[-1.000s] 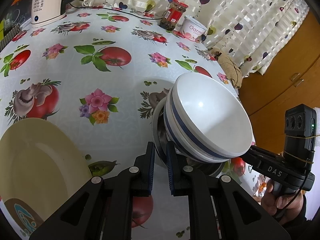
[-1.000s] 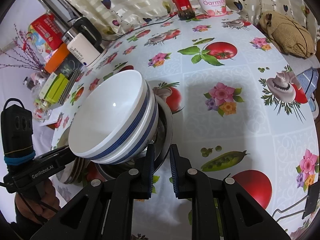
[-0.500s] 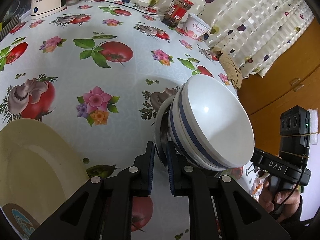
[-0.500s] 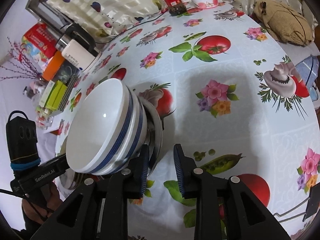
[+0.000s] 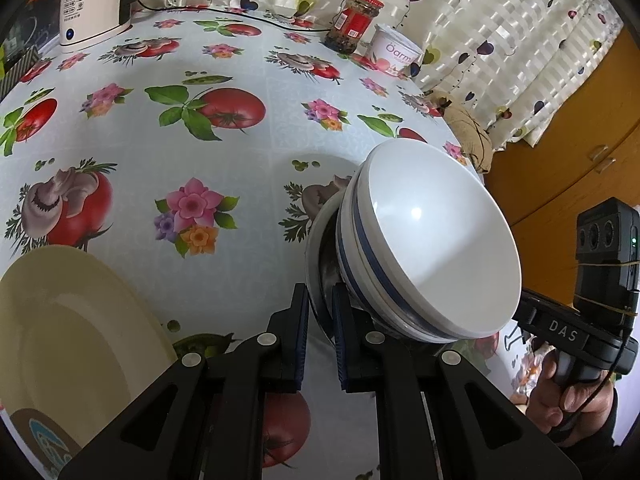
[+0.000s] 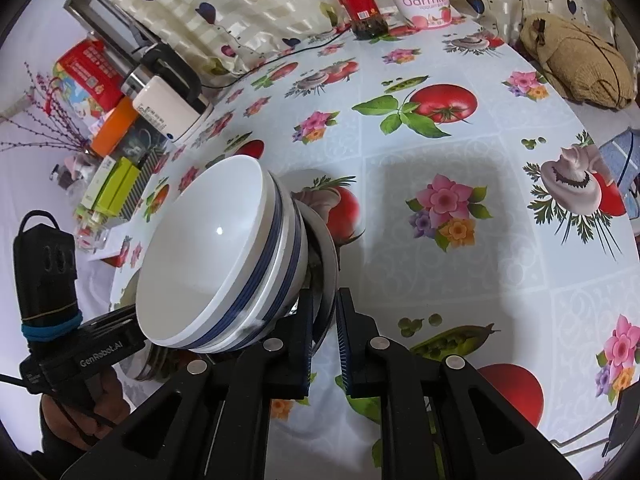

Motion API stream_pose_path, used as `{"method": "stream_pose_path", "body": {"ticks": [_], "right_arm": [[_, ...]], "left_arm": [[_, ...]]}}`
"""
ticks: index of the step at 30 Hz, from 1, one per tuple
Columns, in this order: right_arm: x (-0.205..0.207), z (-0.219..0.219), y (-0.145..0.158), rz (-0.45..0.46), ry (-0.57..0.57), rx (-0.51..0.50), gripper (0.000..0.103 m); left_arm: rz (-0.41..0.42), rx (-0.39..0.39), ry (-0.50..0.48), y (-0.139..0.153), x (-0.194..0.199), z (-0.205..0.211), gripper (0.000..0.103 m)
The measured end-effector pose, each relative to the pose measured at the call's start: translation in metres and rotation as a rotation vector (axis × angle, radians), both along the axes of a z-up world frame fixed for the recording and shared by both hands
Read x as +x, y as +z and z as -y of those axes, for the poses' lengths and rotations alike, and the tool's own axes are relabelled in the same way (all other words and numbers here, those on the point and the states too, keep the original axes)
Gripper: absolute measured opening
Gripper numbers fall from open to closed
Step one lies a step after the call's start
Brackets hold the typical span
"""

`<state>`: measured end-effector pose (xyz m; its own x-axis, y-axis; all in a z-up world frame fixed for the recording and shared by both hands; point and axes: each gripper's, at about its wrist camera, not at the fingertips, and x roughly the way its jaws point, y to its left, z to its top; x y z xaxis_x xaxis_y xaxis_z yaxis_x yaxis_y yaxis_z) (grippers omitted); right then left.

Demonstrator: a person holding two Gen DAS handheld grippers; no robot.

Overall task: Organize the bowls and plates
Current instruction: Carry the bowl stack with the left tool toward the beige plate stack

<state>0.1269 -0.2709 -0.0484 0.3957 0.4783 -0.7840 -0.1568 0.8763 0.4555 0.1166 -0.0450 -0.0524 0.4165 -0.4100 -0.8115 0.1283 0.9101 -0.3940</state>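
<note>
Two nested white bowls with blue bands (image 5: 432, 240) (image 6: 200, 264) sit in a shallow metal dish (image 5: 320, 240) (image 6: 330, 248). The whole stack hangs tilted above the flowered tablecloth. My left gripper (image 5: 321, 312) is shut on the dish's near rim. In its view my right gripper (image 5: 560, 332) reaches in from the right under the bowls, a hand around its grip. My right gripper (image 6: 325, 320) is shut on the opposite rim, with my left gripper (image 6: 80, 356) at lower left. A cream plate (image 5: 72, 340) lies on the table at lower left.
A white kettle (image 5: 96, 0), a red-lidded jar (image 5: 354, 20) and a yogurt tub (image 5: 396, 54) stand along the curtain at the back. A brown knitted bundle (image 6: 580, 60) lies at the right edge. Boxes and packets (image 6: 116, 184) crowd the table's left end.
The right gripper's jaws stood a little wider half a second ago and are closed on the dish rim again. The bowl stack has tipped slightly. The left gripper has kept its grip.
</note>
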Motion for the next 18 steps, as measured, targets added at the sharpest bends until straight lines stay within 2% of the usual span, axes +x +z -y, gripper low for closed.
{"method": "stream_pose_path", "body": {"ticks": [18], "right_arm": [[-0.006,-0.009,0.023,0.043,0.015,-0.002,0.012]], "left_arm": [[0.047,0.011,0.027,0.026,-0.011,-0.011,0.011]]}}
